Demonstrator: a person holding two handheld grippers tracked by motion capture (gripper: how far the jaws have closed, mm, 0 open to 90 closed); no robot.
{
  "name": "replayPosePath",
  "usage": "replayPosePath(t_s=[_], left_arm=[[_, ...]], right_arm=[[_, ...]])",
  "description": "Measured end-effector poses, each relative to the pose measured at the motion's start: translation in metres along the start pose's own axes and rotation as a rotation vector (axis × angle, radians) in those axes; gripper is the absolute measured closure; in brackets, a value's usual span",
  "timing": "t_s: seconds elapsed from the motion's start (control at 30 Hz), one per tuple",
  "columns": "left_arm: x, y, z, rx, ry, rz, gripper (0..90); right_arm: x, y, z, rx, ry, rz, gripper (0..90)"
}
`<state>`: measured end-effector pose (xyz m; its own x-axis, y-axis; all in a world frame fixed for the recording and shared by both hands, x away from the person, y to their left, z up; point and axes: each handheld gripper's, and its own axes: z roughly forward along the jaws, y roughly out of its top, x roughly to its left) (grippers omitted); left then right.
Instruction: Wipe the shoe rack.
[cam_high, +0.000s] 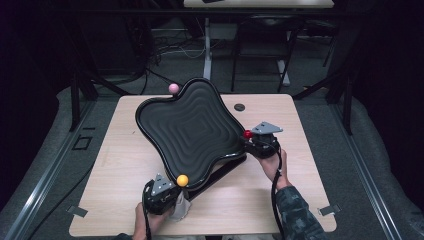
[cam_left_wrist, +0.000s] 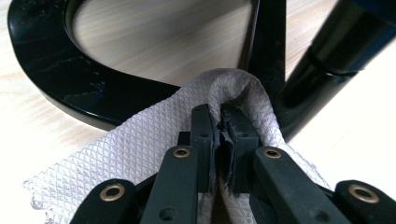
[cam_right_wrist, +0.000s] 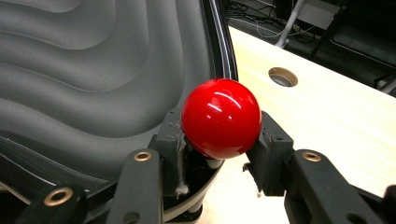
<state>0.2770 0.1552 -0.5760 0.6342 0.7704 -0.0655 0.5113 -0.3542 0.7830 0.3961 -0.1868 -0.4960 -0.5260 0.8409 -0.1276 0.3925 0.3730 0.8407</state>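
A black wavy board (cam_high: 190, 125) stands tilted on a black stand on the wooden table, with round knobs at its rim: a pink knob (cam_high: 173, 88) at the far edge, a red knob (cam_high: 247, 134) on the right, an orange knob (cam_high: 182, 180) at the near corner. My right gripper (cam_high: 249, 141) is shut on the red knob (cam_right_wrist: 220, 117), with a jaw on each side of it, beside the board's ribbed surface (cam_right_wrist: 93, 70). My left gripper (cam_high: 172, 200) is shut on a white textured cloth (cam_left_wrist: 140, 149), bunched between its jaws (cam_left_wrist: 219, 116) close to the stand's black base ring (cam_left_wrist: 70, 84).
A black slanted post (cam_left_wrist: 322, 60) of the stand rises just right of the cloth. A round cable hole (cam_high: 239, 106) sits in the table (cam_high: 125, 165) behind the right gripper. A desk leg and cables stand on the floor beyond the table.
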Motion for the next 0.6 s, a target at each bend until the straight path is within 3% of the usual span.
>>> replayPosePath(t_s=[0.23,0.37,0.6], left_arm=[[0.004,0.0,0.001,-0.009,0.023,-0.006,83.6],[0.016,0.001,0.003,-0.016,0.047,-0.038,83.6],[0.029,0.004,0.005,-0.02,0.071,-0.056,83.6]], right_arm=[[0.0,0.0,0.0,0.0,0.001,-0.002,60.2],[0.0,0.0,0.0,0.0,0.001,-0.002,60.3],[0.0,0.0,0.0,0.001,0.001,-0.001,60.2]])
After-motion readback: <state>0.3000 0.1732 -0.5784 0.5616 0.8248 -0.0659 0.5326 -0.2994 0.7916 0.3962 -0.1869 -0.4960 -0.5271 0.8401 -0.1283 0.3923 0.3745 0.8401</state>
